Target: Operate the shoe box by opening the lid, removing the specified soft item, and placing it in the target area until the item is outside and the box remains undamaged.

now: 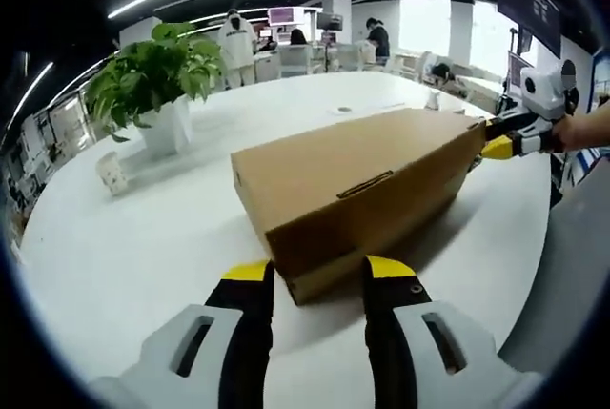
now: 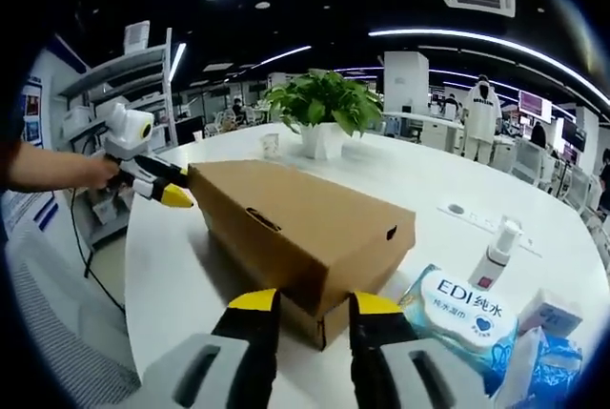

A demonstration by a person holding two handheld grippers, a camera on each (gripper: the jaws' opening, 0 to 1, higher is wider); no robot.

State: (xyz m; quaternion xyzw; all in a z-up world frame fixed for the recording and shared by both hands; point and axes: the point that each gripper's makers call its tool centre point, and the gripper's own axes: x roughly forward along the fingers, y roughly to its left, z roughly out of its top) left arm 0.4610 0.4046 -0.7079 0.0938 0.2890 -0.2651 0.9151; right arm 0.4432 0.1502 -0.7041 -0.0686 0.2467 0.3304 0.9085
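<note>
Both grippers, left (image 1: pixel 317 277) and right (image 2: pixel 303 304), gape open at the shut shoe box (image 1: pixel 357 185) corners.

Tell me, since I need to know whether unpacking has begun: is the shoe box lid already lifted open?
No. In the right gripper view the shoe box lies with its lid flat and closed on the white table.

One shoe box (image 2: pixel 305 228), lid closed, was counted on one white bench (image 2: pixel 172 285). One potted plant (image 2: pixel 324 109) was recorded. One spray bottle (image 2: pixel 496 255), one pack of wipes (image 2: pixel 457 314) and one small paper cup (image 2: pixel 272 146) were noted. Two hand-held grippers were counted: left hand-held gripper (image 1: pixel 319 276), right hand-held gripper (image 2: pixel 315 306). At least three people were observed in the background.
</note>
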